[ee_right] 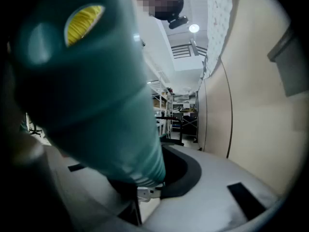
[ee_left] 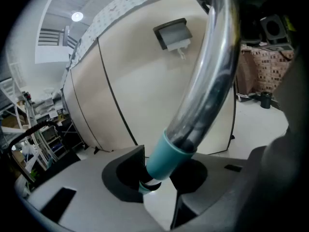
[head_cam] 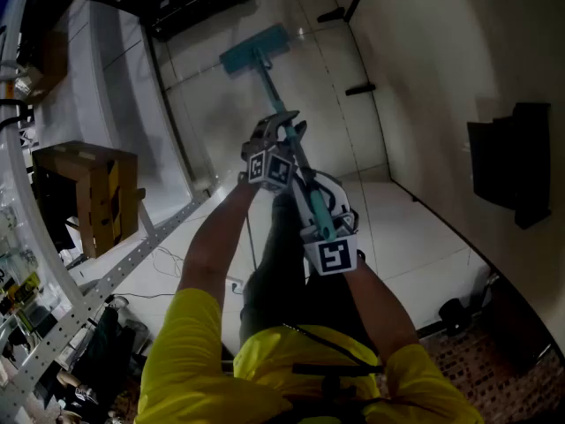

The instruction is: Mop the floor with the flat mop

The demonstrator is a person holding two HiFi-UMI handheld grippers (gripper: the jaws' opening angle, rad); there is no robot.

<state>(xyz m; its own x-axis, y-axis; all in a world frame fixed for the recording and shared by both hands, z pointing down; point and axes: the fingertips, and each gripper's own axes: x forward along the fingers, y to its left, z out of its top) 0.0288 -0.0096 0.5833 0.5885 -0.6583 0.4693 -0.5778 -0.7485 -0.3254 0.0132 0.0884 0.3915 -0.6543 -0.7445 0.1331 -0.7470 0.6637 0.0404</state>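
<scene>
Far out on the pale floor (head_cam: 397,228) sits the teal flat mop (head_cam: 256,49), pad down, handle running back near. Left gripper (head_cam: 282,132) and right gripper (head_cam: 325,215) are both clamped round that handle, right one nearer.

**Teal mop, yellow sleeves, pale floor**

Flat mop (head_cam: 256,49) head teal. Handle (head_cam: 267,87) teal in head view; in left gripper view it's shiny silver w/ a teal collar (ee_left: 166,158). Right gripper view: grip end (ee_right: 91,91) teal w/ a yellow spot. Left gripper (head_cam: 282,131) & right gripper (head_cam: 320,223): grey bodies, black-lined jaws, cubes (head_cam: 331,256) w/ black-&-white square markers. Floor (head_cam: 415,228) whitish tiles, dark joint lines. Wall (head_cam: 424,60) cream. Sleeves (head_cam: 190,352) yellow. Crate (head_cam: 88,193) brown wood.
</scene>
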